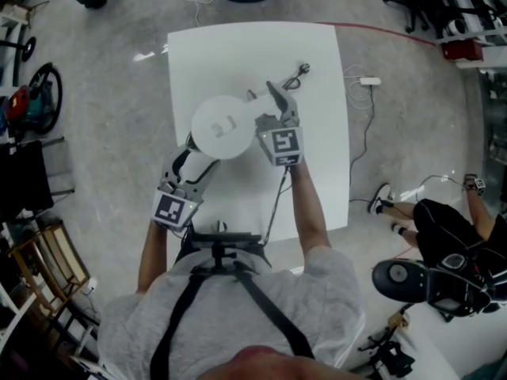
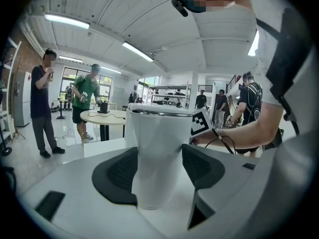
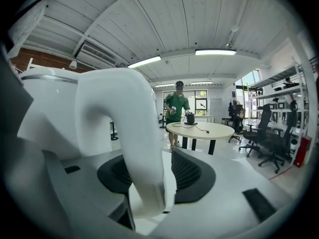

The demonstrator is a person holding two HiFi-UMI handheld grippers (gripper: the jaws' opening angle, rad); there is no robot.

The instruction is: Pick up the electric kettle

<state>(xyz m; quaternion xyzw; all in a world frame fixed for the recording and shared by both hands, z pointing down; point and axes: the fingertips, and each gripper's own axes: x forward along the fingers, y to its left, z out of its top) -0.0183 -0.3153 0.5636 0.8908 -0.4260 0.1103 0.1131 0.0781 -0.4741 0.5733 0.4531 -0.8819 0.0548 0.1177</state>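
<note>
White tabletop (image 1: pixel 317 172), head view: electric kettle (image 1: pixel 223 127) mid-frame, left gripper (image 1: pixel 192 145) at its lower left, right gripper (image 1: pixel 279 101) on its right. Left gripper view: fingers (image 2: pixel 117 171) spread wide, pads against the smooth body, centre frame. Right gripper view: fingers (image 3: pixel 192 176) narrow, clamped on the handle (image 3: pixel 137 148). Rigid, slick shell, likely heavy if filled; handle looks the safer hold.
</note>
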